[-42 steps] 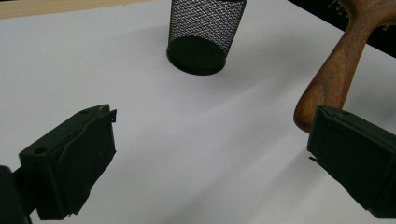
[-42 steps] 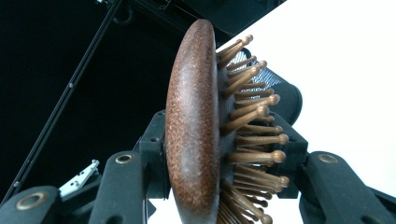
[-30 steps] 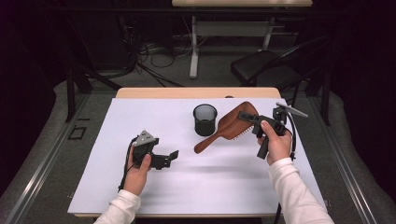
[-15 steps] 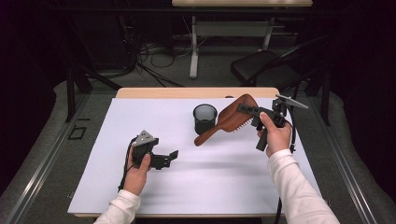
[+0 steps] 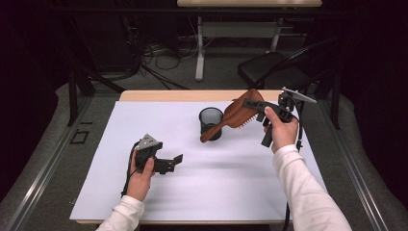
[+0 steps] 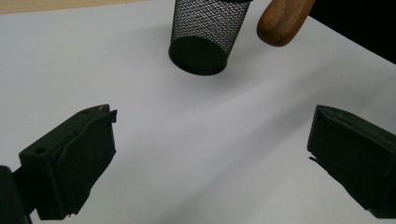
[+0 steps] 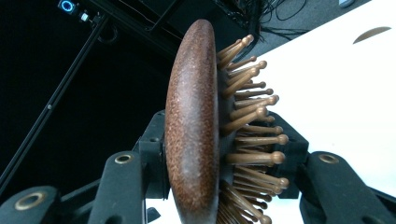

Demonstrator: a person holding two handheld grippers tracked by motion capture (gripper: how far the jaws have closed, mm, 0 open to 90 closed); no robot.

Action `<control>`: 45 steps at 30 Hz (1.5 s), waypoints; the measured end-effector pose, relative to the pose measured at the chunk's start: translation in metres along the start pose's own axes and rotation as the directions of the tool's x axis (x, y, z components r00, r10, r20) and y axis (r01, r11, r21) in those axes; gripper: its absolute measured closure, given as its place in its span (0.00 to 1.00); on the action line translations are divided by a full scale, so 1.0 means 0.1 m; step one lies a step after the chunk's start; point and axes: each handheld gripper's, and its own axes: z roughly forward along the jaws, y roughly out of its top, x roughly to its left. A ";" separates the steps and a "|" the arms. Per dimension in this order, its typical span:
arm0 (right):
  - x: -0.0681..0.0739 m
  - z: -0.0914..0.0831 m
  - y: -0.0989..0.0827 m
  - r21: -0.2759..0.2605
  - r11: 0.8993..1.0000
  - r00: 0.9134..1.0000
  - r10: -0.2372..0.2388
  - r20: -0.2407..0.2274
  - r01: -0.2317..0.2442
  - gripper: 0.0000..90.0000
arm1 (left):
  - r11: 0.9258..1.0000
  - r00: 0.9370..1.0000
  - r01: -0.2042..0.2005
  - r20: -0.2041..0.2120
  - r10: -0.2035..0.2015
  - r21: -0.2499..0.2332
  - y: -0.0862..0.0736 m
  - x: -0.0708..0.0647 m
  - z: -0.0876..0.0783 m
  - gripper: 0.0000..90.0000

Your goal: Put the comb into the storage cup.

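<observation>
Hairbrush [image 5: 238,114], one of them, wooden and brown, hangs in the air above the far right part of the bench [image 5: 96,192], pinched at its paddle head by the right tool [image 5: 251,107]. In the right gripper view the two black jaws press from either side, one on the smooth back, one among the knobbed wooden pins [image 7: 252,135]. The handle slopes down to the left and its rounded end crosses in front of the rim of the mesh cup [image 5: 210,120]; I cannot tell whether wood and mesh touch. That cup, a single black wire pot, stands upright on the white sheet near the bench's middle. The left tool [image 5: 177,160] sits low over the near left of the bench, well apart from the cup, its jaws spread wide with bare white surface between them. One tool in each hand, two white sleeves. Beyond the bench stand a dark chair [image 5: 269,72], another table's legs [image 5: 199,53] and a tangle of cables [image 5: 154,57] on the floor. No readable writing anywhere.
</observation>
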 end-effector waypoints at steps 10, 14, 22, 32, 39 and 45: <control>0.10 0.05 0.12 -0.009 1.000 1.000 -0.008 0.016 0.008 0.56 | 1.000 1.000 0.004 0.003 -0.004 -0.002 0.00 0.01 0.00 0.01; 0.13 0.06 0.18 -0.033 0.999 1.000 -0.010 0.024 0.011 0.56 | 1.000 1.000 0.006 0.005 -0.006 -0.003 0.00 0.01 -0.01 0.01; 0.19 0.04 0.30 -0.073 0.997 0.998 -0.013 0.055 0.017 0.56 | 1.000 1.000 0.010 0.005 -0.010 -0.005 0.00 0.03 -0.01 0.01; 0.19 0.05 0.35 -0.103 0.994 0.996 -0.014 0.086 0.023 0.55 | 1.000 1.000 0.013 0.007 -0.013 -0.006 0.00 0.03 -0.01 0.01; 0.17 0.07 0.37 -0.114 0.993 0.993 -0.018 0.112 0.031 0.55 | 1.000 1.000 0.013 0.007 -0.013 -0.004 0.00 0.03 -0.01 0.01; 0.16 0.10 0.38 -0.138 0.990 0.991 -0.015 0.129 0.032 0.55 | 1.000 1.000 0.012 0.007 -0.012 -0.003 0.00 0.03 -0.01 0.01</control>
